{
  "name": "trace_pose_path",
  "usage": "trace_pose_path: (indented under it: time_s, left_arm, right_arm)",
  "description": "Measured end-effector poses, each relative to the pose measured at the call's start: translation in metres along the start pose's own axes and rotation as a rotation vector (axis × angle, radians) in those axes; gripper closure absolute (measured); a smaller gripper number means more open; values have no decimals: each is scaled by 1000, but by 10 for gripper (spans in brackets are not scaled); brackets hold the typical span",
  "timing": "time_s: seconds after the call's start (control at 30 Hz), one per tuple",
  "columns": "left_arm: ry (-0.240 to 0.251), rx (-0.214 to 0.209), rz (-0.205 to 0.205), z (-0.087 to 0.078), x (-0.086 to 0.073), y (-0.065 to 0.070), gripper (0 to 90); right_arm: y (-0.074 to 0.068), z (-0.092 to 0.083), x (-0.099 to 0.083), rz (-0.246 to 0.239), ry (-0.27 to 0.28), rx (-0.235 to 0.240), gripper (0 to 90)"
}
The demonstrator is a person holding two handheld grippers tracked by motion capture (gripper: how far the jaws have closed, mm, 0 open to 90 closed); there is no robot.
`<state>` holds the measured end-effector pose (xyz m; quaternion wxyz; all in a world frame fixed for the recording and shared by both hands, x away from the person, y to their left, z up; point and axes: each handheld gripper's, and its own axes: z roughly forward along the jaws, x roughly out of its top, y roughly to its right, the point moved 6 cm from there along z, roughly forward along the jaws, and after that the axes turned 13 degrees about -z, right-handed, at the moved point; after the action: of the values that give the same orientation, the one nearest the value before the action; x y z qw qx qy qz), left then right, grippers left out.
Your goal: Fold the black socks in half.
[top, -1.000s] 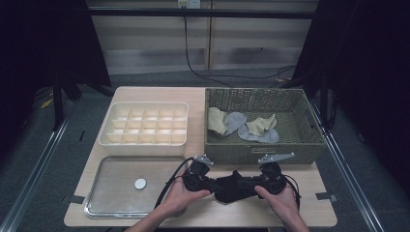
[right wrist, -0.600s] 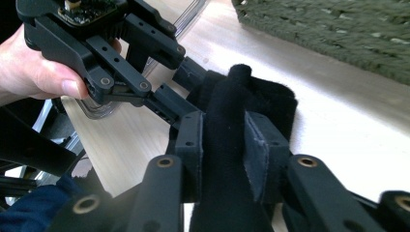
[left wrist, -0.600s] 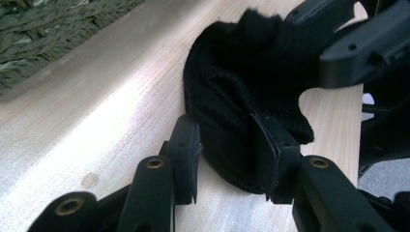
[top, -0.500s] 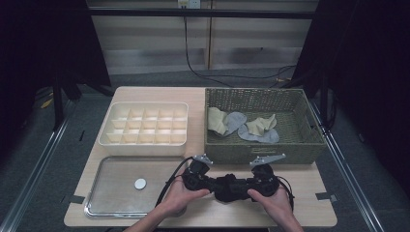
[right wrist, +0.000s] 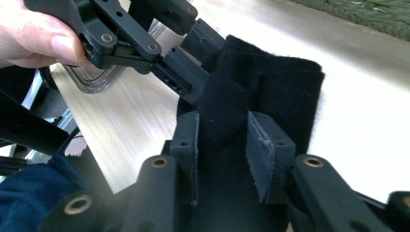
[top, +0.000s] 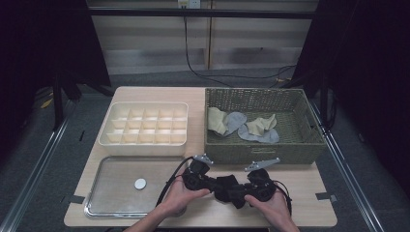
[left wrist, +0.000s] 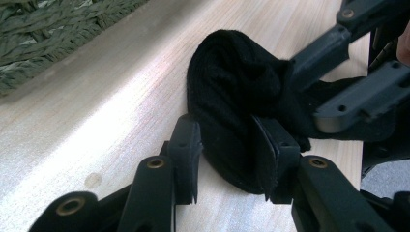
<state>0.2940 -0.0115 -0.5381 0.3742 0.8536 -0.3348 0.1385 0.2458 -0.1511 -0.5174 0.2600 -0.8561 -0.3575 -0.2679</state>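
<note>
at the far left of the table lies a clear tray (top: pixel 106 203) with a small white disc (top: pixel 140 183) in it, and behind the tray stands a cream divider box (top: pixel 145 123). next along, the left gripper (top: pixel 205 181), held in the person's left hand (top: pixel 181 195), is clenched on one end of a black sock (top: pixel 227 187) that rests on the bare wood at the table's near edge; in the left gripper view both pads press the folded cloth (left wrist: pixel 232 125). further right, the right gripper (top: pixel 246 189) has the sock's other end between its jaws, which have just been closing; in the right gripper view the cloth (right wrist: pixel 261 96) fills the gap and touches both pads. behind them sits a woven basket (top: pixel 263 152) holding pale socks (top: pixel 241 126).
</note>
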Motion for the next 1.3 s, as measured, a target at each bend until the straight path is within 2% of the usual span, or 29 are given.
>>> trace_pose_path:
  time_s: [0.03, 0.1, 0.2, 0.3, 0.37, 0.4, 0.43, 0.5, 0.57, 0.63, 0.7, 0.73, 0.77, 0.83, 0.87, 0.9, 1.0, 1.03, 1.07, 1.13, 1.23, 1.27, 1.3]
  left_arm:
    - [6, -5, -4, 1, 0, 1, 638]
    - [-2, 3, 13, 1, 0, 1, 654]
    - [5, -8, 16, 2, -1, 4, 682]
    - [7, -20, 36, 3, -1, 5, 710]
    - [-2, -15, 37, 3, -2, 6, 719]
    - [-1, -18, 34, 3, -2, 6, 721]
    - [-2, -4, 32, 3, -2, 6, 721]
    - [-6, -2, 31, 3, -2, 6, 720]
    - [-11, -17, 23, 2, -2, 4, 709]
    - [-17, -5, 17, 0, -2, 2, 682]
    - [-13, -10, 10, -4, -1, 1, 650]
    - [-5, -28, 9, -5, -1, 1, 648]
    - [0, -3, 7, -6, -1, 1, 649]
    - [1, -20, 8, -6, -1, 2, 649]
    - [-4, -2, 10, -5, -1, 2, 649]
    - [-5, -21, 8, -4, -2, 3, 649]
    - [-10, 0, 13, -3, -2, 3, 650]
    - [-11, -16, 9, -3, -2, 3, 651]
    - [-11, -15, 10, -4, -2, 2, 651]
    - [-13, -8, 3, -4, -2, 2, 651]
    - [-14, -8, 3, -3, -3, 2, 651]
    - [-14, -11, -1, -3, -3, 2, 651]
    - [-13, -8, -2, -3, -3, 1, 650]
  right_arm:
    - [0, 0, 0, -6, -10, -4, 746]
    - [2, 1, 1, 12, 1, 5, 829]
    - [3, -1, 4, 27, 27, 12, 848]
    - [4, -5, 10, 43, 80, 12, 852]
    - [6, -7, 15, 50, 114, 1, 853]
    - [6, -7, 18, 56, 127, 14, 853]
    - [6, -7, 19, 55, 131, 17, 852]
    - [5, -3, 19, 56, 127, 12, 851]
    - [6, 3, 16, 55, 105, 5, 849]
    - [6, 7, 12, 60, 89, 5, 848]
    - [8, 9, 10, 56, 86, 2, 842]
    - [8, 10, 9, 58, 87, 4, 833]
    - [8, 9, 9, 55, 87, 2, 809]
    - [7, 8, 10, 54, 92, 5, 746]
    - [6, 6, 10, 54, 95, 7, 705]
    - [5, 4, 11, 59, 105, 16, 650]
    - [3, -4, 10, 62, 116, 17, 577]
    - [3, -6, 10, 65, 123, 19, 561]
    - [3, -10, 9, 70, 128, 24, 541]
    - [2, -15, 7, 76, 135, 34, 533]
    - [1, -24, 3, 86, 139, 25, 536]
    - [0, -26, 2, 88, 140, 27, 610]
    - [-1, -27, -2, 86, 131, 28, 635]
